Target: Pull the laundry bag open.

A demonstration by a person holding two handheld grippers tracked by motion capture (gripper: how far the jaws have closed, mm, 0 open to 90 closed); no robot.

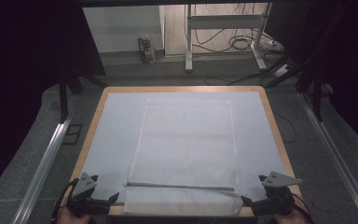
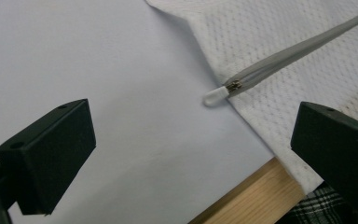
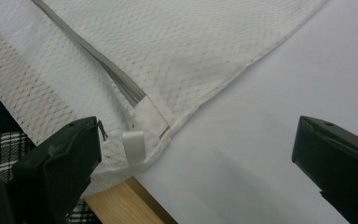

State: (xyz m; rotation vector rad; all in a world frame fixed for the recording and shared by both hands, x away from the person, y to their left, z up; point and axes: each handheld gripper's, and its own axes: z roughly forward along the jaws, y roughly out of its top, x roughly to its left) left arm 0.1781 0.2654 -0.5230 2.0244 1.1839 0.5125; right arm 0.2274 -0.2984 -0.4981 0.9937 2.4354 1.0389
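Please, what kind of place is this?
Probably a lab or recording room, not a home: a wooden table with a white mesh bag on it, a metal desk frame with loose cables, and grey carpet.

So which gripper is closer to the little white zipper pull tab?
Right. The right gripper sits beside the white pull tab; the left gripper is at the zipper's other end.

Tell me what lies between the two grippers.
The near end of the white mesh bag with its grey zipper, between left gripper and right gripper, high view.
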